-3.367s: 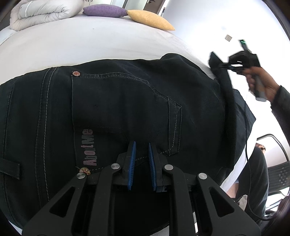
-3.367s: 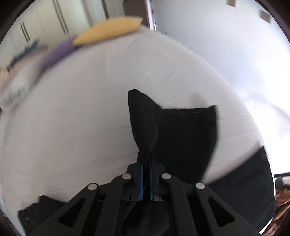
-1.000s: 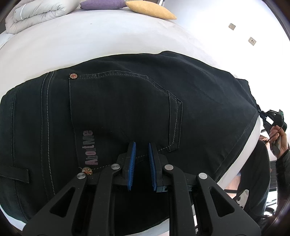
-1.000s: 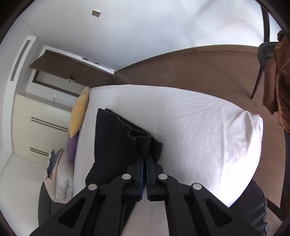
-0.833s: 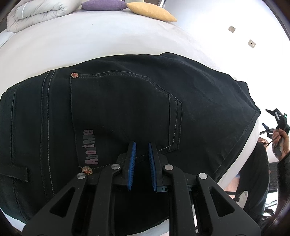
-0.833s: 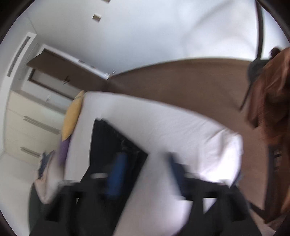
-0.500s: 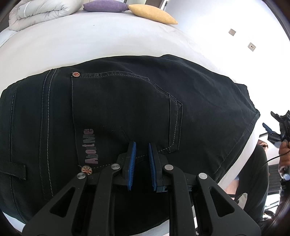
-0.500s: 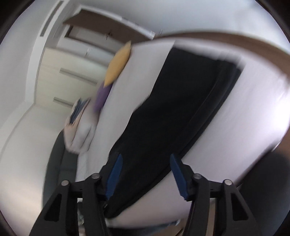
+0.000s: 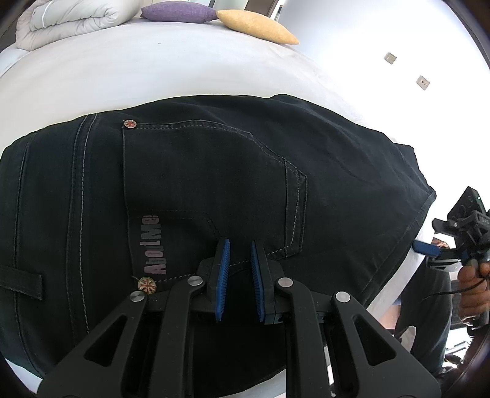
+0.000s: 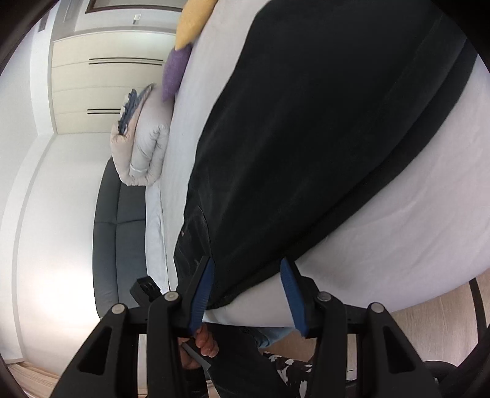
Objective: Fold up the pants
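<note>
- Left wrist: the pants [image 9: 214, 183] lie flat on the white bed [image 9: 153, 70], back pocket up; the left gripper [image 9: 239, 260] hovers over the pocket, jaws slightly parted, holding nothing.
- Right wrist: the right gripper [image 10: 246, 287] is spread wide and empty at the near hem (heavy, limp denim, probably best pinched at hem or waistband).

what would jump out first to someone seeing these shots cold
The black pants fill most of both views, spread flat across the white bed, with a stitched back pocket and pale lettering facing up. The left gripper sits over the pocket, jaws slightly apart; the right gripper is wide open at the bed's edge. A purple cushion and yellow cushion lie far behind.
</note>
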{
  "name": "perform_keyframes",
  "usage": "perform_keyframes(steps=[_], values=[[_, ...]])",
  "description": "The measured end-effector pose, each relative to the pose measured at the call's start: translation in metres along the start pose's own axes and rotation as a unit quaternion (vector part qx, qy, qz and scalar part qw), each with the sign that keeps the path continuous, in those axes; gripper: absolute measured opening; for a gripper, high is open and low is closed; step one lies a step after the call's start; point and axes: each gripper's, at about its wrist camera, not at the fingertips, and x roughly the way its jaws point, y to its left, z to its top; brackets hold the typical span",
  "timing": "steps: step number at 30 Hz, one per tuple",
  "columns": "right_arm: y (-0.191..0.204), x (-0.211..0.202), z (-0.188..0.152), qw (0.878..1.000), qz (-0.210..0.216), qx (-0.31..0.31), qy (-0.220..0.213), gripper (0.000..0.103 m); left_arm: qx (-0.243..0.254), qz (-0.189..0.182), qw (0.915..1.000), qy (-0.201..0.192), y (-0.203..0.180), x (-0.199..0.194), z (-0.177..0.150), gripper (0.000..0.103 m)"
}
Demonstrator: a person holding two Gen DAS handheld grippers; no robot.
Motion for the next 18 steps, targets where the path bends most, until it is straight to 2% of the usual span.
perform_keyframes(steps=[6,13,18], values=[[-0.008,0.012,0.001,1.0,0.0,0.011,0.004,0.05,0.001,-0.004,1.0,0.0,0.002,-0.002,-0.001,0.014],[0.0,0.017,-0.001,1.0,0.009,0.0,0.02,0.05,-0.001,-0.006,1.0,0.0,0.003,-0.002,0.0,0.014],[0.012,0.011,0.001,0.999,0.031,-0.01,0.024,0.05,-0.002,-0.005,1.0,-0.001,0.003,-0.002,0.0,0.014]])
